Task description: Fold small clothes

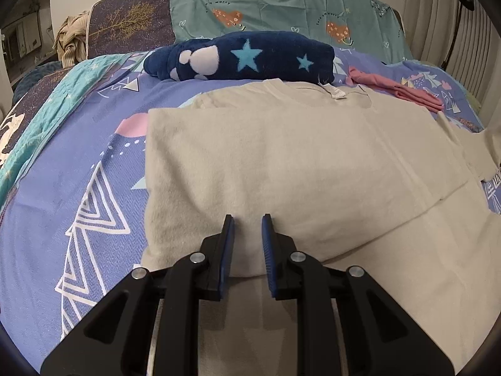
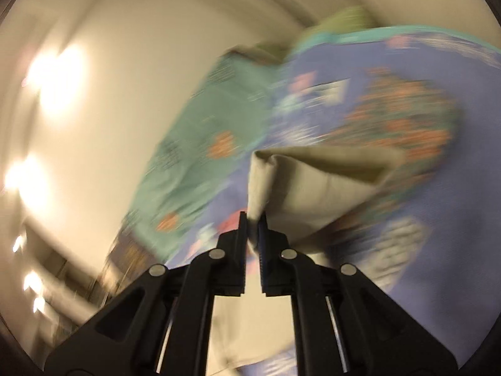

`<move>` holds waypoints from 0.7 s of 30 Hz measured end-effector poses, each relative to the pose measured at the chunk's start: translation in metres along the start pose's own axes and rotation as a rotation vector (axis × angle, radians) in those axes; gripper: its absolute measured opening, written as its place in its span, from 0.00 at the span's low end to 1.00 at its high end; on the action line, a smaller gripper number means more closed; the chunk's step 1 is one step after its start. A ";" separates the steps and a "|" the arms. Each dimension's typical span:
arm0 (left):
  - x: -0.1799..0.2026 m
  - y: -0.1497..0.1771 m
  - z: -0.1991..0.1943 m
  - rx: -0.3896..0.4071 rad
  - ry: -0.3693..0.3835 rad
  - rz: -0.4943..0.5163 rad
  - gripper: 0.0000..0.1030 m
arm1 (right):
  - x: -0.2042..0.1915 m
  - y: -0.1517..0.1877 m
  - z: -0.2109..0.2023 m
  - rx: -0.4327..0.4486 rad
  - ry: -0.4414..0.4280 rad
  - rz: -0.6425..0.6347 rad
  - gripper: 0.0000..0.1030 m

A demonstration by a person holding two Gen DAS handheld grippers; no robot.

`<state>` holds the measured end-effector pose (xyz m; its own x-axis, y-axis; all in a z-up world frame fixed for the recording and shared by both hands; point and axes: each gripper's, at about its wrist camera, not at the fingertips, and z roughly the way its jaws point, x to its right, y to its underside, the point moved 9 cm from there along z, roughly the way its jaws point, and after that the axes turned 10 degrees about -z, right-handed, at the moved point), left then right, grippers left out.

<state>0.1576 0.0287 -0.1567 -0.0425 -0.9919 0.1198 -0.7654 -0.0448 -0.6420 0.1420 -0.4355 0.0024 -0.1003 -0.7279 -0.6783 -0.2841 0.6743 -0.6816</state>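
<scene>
- On bed, purple duvet (image 1: 78,169) with white triangle print spread edge to edge; blurred in right wrist view.
- Against far edge, teal pillowcase (image 1: 281,3) with orange hearts, dark tree-print pillow (image 1: 131,22) to its left.
- Mid bed, cream T-shirt (image 1: 266,156) lying flat, collar with tag toward far edge, left side folded over onto body, straight fold edge along left.
- Just past collar, navy star blanket (image 1: 244,58) bunched up, touching shirt's far edge.
- Near far right corner, pink garment (image 1: 400,89) beside shirt's shoulder.
- Over shirt's near hem, left gripper (image 1: 248,224), blue pads apart, nothing between them.
- In right wrist view, right gripper (image 2: 253,219) clamped on cream T-shirt cloth (image 2: 313,185), pinched part lifted off duvet in a peaked fold; heavy motion blur all around.
</scene>
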 end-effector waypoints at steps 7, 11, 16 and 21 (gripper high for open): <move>-0.001 0.000 -0.001 -0.002 0.028 -0.022 0.19 | -0.210 0.159 0.075 -0.320 -0.387 -0.338 0.05; -0.005 -0.001 -0.001 -0.008 0.078 -0.064 0.20 | -0.229 0.267 0.105 -0.550 -0.356 -0.480 0.04; -0.003 -0.001 -0.001 -0.018 0.151 -0.089 0.31 | -0.180 0.258 0.102 -0.532 -0.173 -0.553 0.06; 0.006 0.000 -0.001 -0.015 0.134 -0.046 0.39 | -0.115 0.187 0.104 -0.421 0.154 -0.732 0.52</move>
<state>0.1566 0.0232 -0.1556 -0.0918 -0.9641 0.2491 -0.7779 -0.0868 -0.6224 0.2000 -0.2126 -0.0753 0.1271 -0.9910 -0.0418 -0.6552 -0.0523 -0.7536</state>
